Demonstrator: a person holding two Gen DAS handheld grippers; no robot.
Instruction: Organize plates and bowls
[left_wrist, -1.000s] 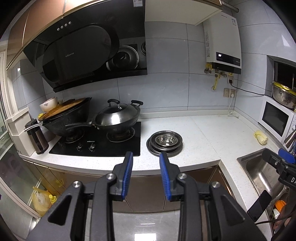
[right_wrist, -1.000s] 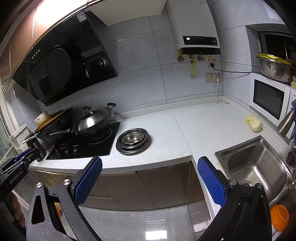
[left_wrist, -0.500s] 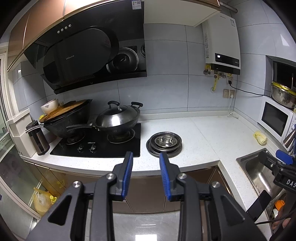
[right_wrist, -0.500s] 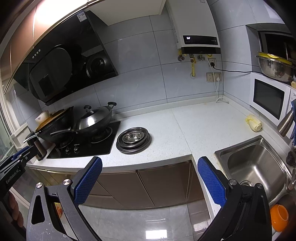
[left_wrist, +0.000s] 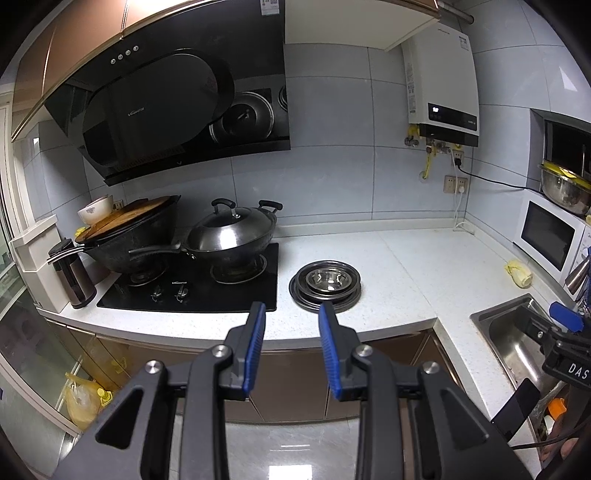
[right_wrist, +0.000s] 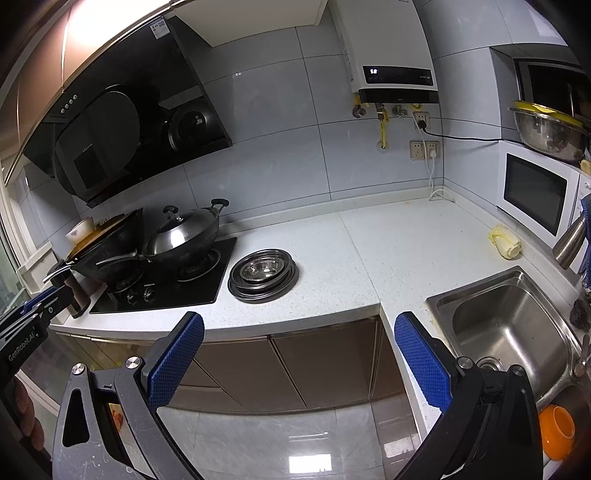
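Note:
A stack of steel plates with a small steel bowl (left_wrist: 327, 277) nested on top sits on the white counter just right of the hob; the right wrist view shows the same stack (right_wrist: 263, 275). My left gripper (left_wrist: 291, 314) hangs in front of the counter edge, short of the stack, its blue pads partly apart with nothing between them. My right gripper (right_wrist: 299, 328) stands wide open and empty, also in front of the counter edge, clear of the stack. An orange bowl (right_wrist: 557, 426) lies low at the right beside the sink.
A lidded steel wok (left_wrist: 232, 230) and a black wok under a wooden board (left_wrist: 133, 229) stand on the black hob (left_wrist: 192, 284). The steel sink (right_wrist: 506, 325) is at the right, with a microwave (right_wrist: 535, 192) behind it. A yellow cloth (right_wrist: 504, 242) lies on the counter.

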